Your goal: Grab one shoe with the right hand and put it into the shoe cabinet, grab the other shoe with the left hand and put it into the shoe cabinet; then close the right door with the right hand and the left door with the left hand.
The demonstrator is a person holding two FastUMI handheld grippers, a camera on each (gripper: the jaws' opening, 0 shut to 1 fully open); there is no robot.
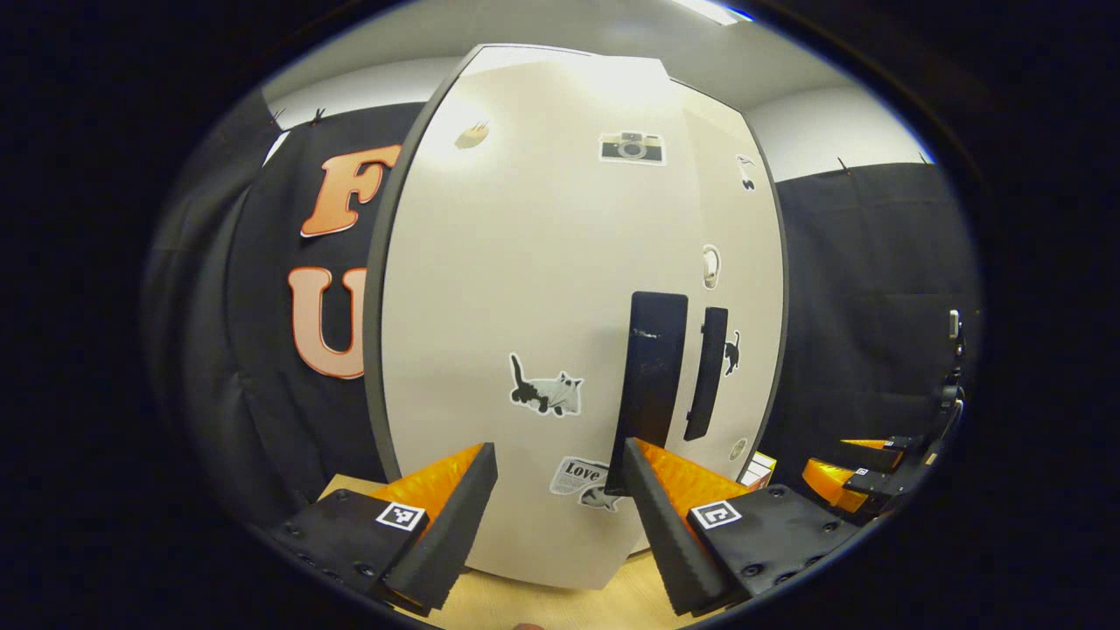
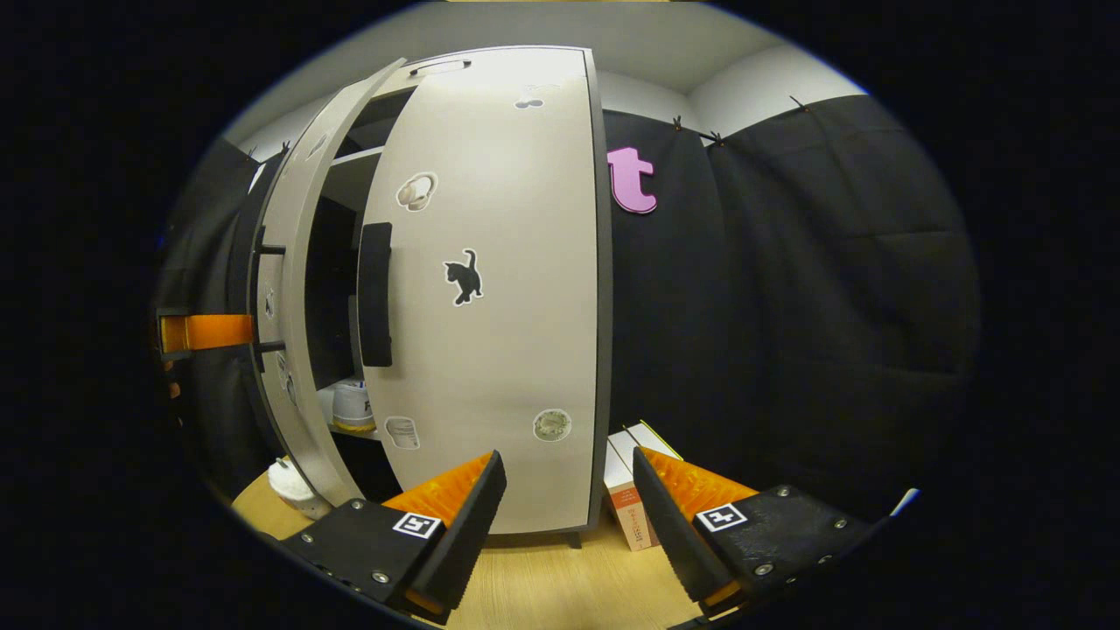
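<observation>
The white shoe cabinet fills both views. In the left gripper view its left door stands just ahead of my open left gripper, whose right fingertip sits below that door's black handle. My right gripper shows low at the far right. In the right gripper view the right door looks shut and the left door is ajar. Through the gap a white shoe rests on a shelf. My right gripper is open and holds nothing. An orange finger of my left gripper shows beyond the left door.
A white and orange box stands on the wooden surface against the cabinet's right side. A small white object lies at the foot of the ajar door. Black cloth hangs behind and beside the cabinet.
</observation>
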